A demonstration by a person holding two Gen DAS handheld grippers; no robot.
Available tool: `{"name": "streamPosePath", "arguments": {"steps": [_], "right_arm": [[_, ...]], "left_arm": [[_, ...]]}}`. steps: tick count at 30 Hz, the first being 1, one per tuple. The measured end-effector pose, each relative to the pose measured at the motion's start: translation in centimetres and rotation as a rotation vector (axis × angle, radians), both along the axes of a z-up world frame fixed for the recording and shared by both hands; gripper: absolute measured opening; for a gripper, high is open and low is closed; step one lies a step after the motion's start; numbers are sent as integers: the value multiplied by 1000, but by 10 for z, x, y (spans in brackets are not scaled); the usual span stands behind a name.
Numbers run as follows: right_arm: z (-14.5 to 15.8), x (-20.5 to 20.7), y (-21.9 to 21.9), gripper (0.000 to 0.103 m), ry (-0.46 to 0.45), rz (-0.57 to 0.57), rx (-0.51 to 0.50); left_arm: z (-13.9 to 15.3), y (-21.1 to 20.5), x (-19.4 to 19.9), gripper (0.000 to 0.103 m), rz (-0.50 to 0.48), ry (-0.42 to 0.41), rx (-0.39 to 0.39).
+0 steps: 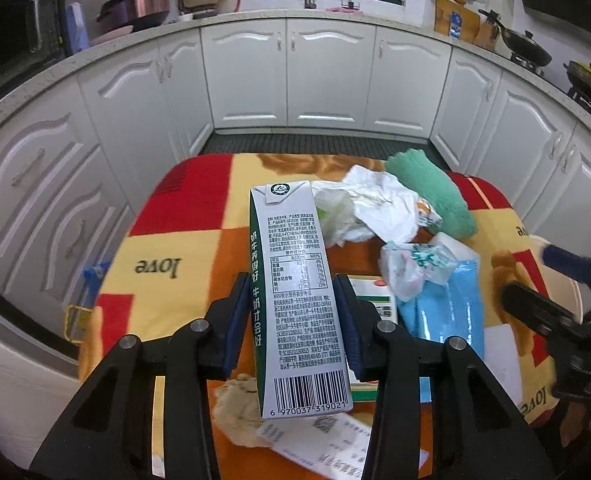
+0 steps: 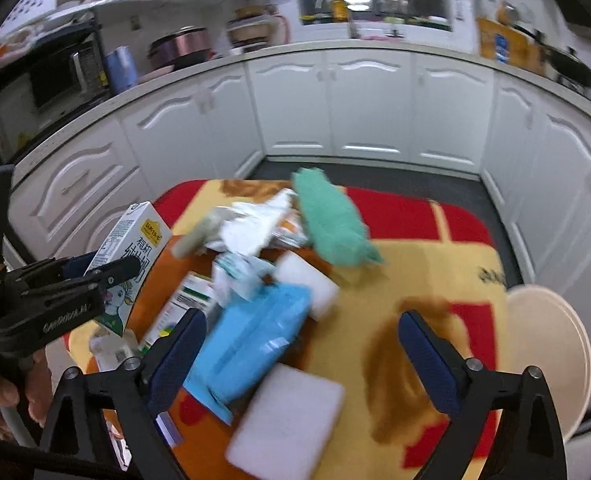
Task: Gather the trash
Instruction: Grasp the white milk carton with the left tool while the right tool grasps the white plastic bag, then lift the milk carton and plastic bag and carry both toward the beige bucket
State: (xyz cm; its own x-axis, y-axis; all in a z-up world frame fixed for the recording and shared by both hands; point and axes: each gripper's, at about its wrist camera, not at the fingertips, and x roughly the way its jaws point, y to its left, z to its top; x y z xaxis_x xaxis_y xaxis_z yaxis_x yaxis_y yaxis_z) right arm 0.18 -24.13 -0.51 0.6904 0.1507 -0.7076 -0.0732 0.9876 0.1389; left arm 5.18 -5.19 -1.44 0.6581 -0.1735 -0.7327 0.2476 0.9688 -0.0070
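Note:
My left gripper (image 1: pixel 291 312) is shut on a grey and green milk carton (image 1: pixel 295 292) and holds it above the table; the carton also shows at the left of the right wrist view (image 2: pixel 131 256). My right gripper (image 2: pixel 301 344) is open and empty above a blue plastic pack (image 2: pixel 251 344) and a white foam block (image 2: pixel 287 420). Crumpled white paper (image 1: pixel 371 208), a green towel (image 1: pixel 431 196), a clear wrapper (image 1: pixel 411 268) and a crumpled beige wad (image 1: pixel 235 408) lie on the cloth.
The table has a red, yellow and orange cloth (image 1: pixel 167 240). A cream bin's rim (image 2: pixel 555 352) stands at its right side. A small box (image 1: pixel 375 300) and printed paper (image 1: pixel 327 448) lie near me. White kitchen cabinets (image 1: pixel 327 80) surround the table.

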Motion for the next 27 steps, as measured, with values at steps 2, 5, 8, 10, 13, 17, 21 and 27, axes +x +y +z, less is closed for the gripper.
{"name": "streamPosePath", "arguments": {"steps": [2,5,8,10,13,17,21,27], "right_arm": [[-5,14,12,85,15,43,3],[-17,38,28,72,60,91,-6],[-31,55,41,63,91,124,-35],[-41,64,48,40,113,149,-34],[-49,67,49,21,125,171,-1],[-41,54,46,14,69,173,9],[-32,49,42,13,62,166,36],[-31,62,44,68,76,138,40]], "left_arm": [[0,5,-1,39,7,-3,0],[-1,10,-1,39,13,-3,1],[-4,14,1,39,20,4,-3],[-6,15,1,39,23,10,-4],[-9,16,2,39,28,15,-6],[-9,16,3,39,35,17,-11],[-8,15,1,39,35,14,-17],[-8,17,-1,39,36,12,-15]]}}
